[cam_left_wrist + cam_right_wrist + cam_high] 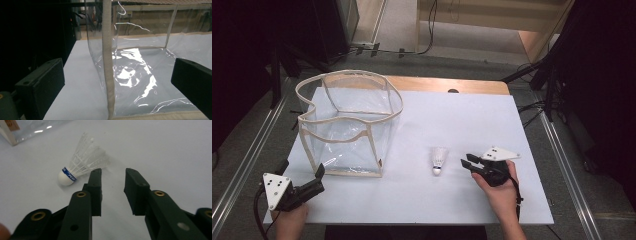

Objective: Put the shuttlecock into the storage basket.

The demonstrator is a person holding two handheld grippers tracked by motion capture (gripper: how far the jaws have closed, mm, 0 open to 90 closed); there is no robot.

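Observation:
A white feather shuttlecock (439, 161) (80, 167) with a blue band lies on its side on the white table sheet (462, 115), cork end toward the person. My right gripper (467, 161) (113, 171) rests just to its right, open with a narrow gap and nothing between its jaws. A clear plastic box-shaped bag (347, 125) (140, 70) with cream trim stands upright at the left. My left gripper (301, 170) (117, 67) sits at the bag's near left corner, open wide. The corner's cream seam (108, 62) stands between the jaws, which do not press on it.
A wooden tabletop strip (447, 85) shows behind the sheet. Dark stand legs (537, 70) and cables (427, 35) lie on the floor behind and to the right. Metal rails (562, 165) run along both sides of the table.

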